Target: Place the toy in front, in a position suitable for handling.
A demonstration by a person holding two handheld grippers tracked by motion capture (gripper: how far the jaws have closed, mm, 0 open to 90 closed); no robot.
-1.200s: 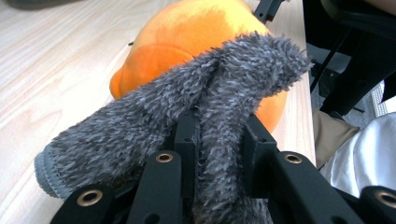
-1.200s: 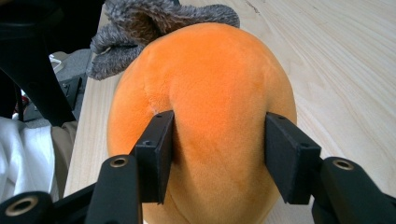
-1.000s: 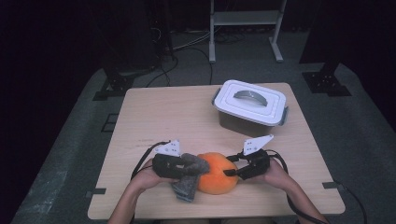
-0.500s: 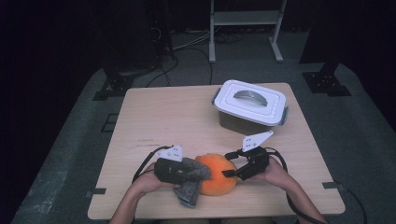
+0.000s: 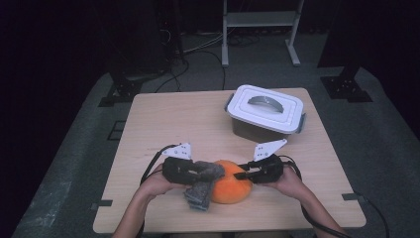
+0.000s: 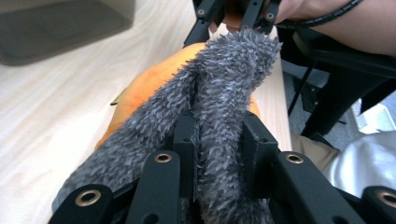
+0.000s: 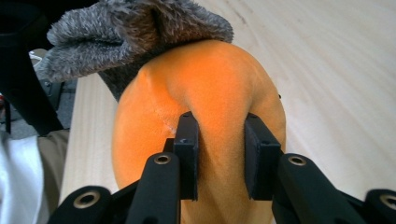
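A rounded orange plush cushion lies near the table's front edge. A grey fuzzy cloth is draped over its left side and top. My left gripper comes in from the left and is shut on a fold of the grey fuzzy cloth, with the orange cushion beneath it. My right gripper reaches in from the right. Its jaws have just been closing, and they now pinch a ridge of the orange cushion between the pads. The grey cloth lies just beyond my right gripper.
A white lidded container with a grey handle stands at the back right of the wooden table. The person's forearms come in over the front edge. A metal stand and cables are on the dark floor behind.
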